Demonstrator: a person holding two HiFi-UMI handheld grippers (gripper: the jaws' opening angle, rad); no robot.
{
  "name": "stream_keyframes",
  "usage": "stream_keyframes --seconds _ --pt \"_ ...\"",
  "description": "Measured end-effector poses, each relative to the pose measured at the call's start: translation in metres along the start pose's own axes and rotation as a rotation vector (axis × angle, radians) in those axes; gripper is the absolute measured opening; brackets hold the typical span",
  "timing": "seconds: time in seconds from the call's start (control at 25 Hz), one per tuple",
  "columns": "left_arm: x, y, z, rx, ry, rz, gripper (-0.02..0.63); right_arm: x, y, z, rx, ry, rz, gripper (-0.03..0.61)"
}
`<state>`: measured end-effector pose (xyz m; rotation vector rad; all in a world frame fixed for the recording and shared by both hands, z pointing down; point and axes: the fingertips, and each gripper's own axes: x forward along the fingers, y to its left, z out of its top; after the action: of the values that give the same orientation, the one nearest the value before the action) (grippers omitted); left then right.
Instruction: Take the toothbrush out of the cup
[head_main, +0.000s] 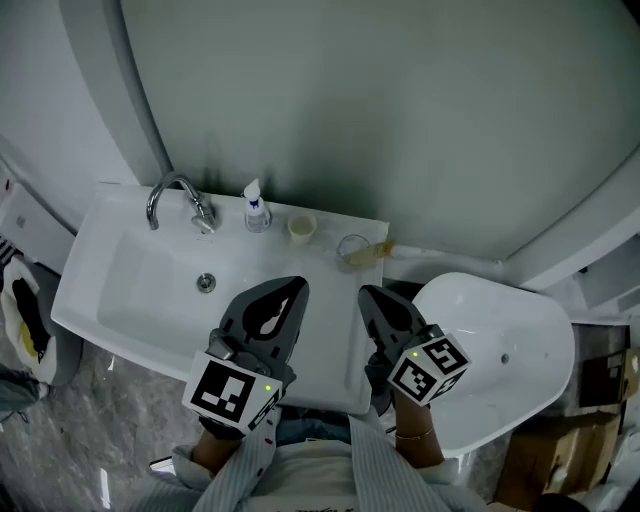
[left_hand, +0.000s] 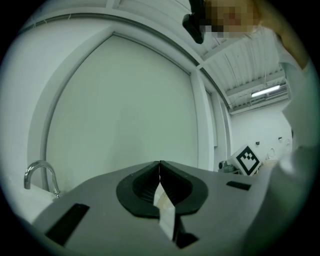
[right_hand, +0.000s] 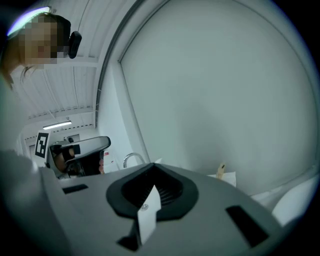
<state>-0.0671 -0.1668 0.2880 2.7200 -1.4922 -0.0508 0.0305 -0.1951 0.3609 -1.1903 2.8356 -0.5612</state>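
Now, grippers: both held low in the head view, side by side, in front of the sink (head_main: 92, 292), pointing toward the wall (head_main: 400, 110).
Left gripper (head_main: 299, 284): jaws together, tips meeting in a thin seam in its own view (left_hand: 160, 163); nothing between them.
Right gripper (head_main: 366, 293): jaws together as well, nothing held (right_hand: 154, 165); marker cube faces up near the wrist.
Sink: white, rectangular, set against the wall; drain (head_main: 205, 283) in the basin floor.
Tap (head_main: 176, 196): chrome, curved, at the rear left of the sink.
Spray bottle (head_main: 256, 209): small, upright on the back ledge, just right of the tap.
Beige tub (head_main: 301, 227): on the back ledge, right of the bottle.
Cup (head_main: 351, 248): clear, at the rear right corner of the sink, well apart from both grippers.
Toothbrush (head_main: 379, 251): pale yellow, at the cup, its length reaching right over the sink's corner; too small to tell how deep it sits in the cup.
White bowl (head_main: 520, 320): oval, right of the sink, beside the right gripper.
Sleeves (head_main: 385, 485): striped, at the bottom edge.
Boxes (head_main: 560, 462): cardboard, lower right corner.
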Motion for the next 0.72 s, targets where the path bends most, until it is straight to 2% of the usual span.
stream_keyframes --seconds 0.36,0.72 --pt "0.031 0.005 -0.009 -0.016 0.015 -0.147 0.017 0.003 -0.027 0.003 0.013 -0.038 -0.145 0.011" --pt "0.034 0.014 -0.020 -0.026 0.041 -0.209 0.017 0.017 -0.034 -0.002 0.021 -0.038 -0.207 0.012"
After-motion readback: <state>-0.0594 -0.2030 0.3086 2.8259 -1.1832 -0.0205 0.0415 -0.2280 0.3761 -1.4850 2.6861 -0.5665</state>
